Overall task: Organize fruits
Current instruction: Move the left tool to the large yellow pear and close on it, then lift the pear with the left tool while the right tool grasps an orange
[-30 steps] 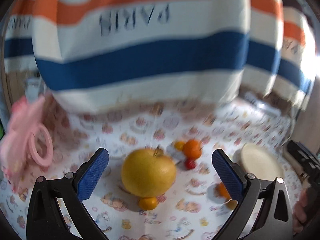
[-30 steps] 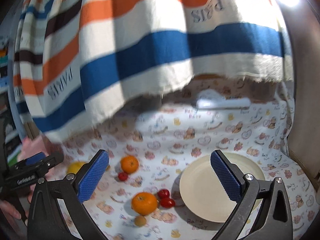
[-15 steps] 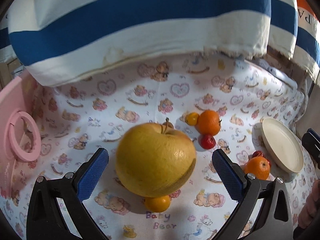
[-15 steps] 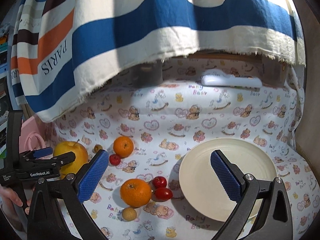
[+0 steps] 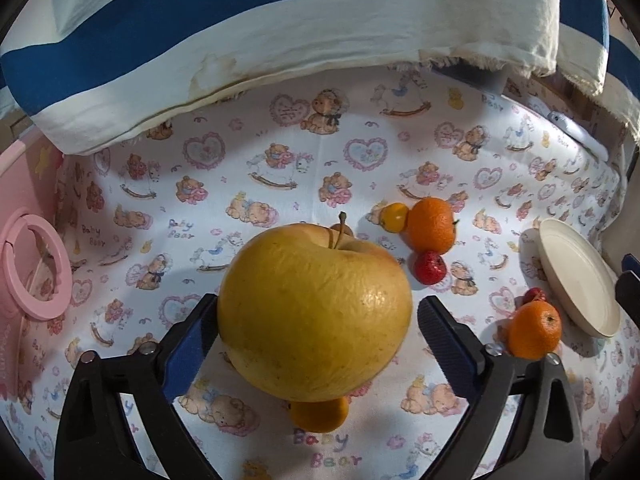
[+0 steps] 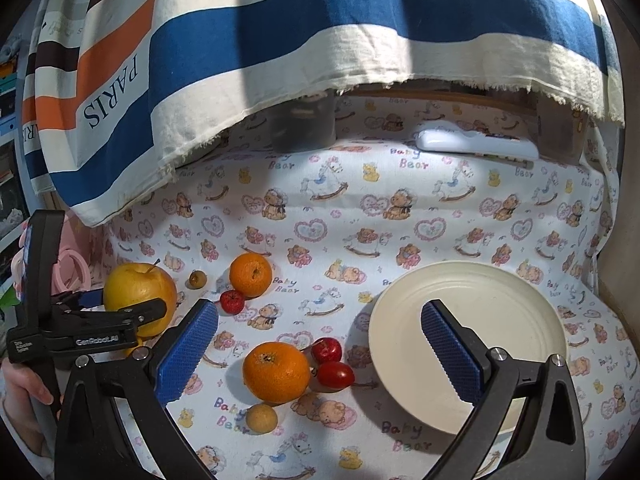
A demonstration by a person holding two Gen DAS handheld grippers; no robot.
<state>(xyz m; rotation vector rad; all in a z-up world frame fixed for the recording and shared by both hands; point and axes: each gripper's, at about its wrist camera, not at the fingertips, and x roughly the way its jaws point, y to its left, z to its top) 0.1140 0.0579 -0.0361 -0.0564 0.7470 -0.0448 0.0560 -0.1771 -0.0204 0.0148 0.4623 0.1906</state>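
Observation:
A big yellow apple (image 5: 314,312) sits on the bear-print cloth between the open jaws of my left gripper (image 5: 316,332); the pads stand beside it with small gaps. It also shows in the right wrist view (image 6: 138,290) with the left gripper (image 6: 116,312) around it. A small orange fruit (image 5: 320,414) lies under its near side. My right gripper (image 6: 320,344) is open and empty above an orange (image 6: 276,372), two red fruits (image 6: 332,364) and a cream plate (image 6: 468,344). Another orange (image 6: 251,274) and a red fruit (image 6: 232,301) lie further back.
A striped cloth (image 6: 280,40) hangs over the back. A pink holder with a ring (image 5: 36,264) stands at the left. A white device (image 6: 472,142) and a dark container (image 6: 304,124) lie at the back. A small tan fruit (image 6: 261,418) lies near my right gripper.
My left gripper has moved forward and down so the apple now sits between its jaws. My right gripper has tilted down slightly toward the table.

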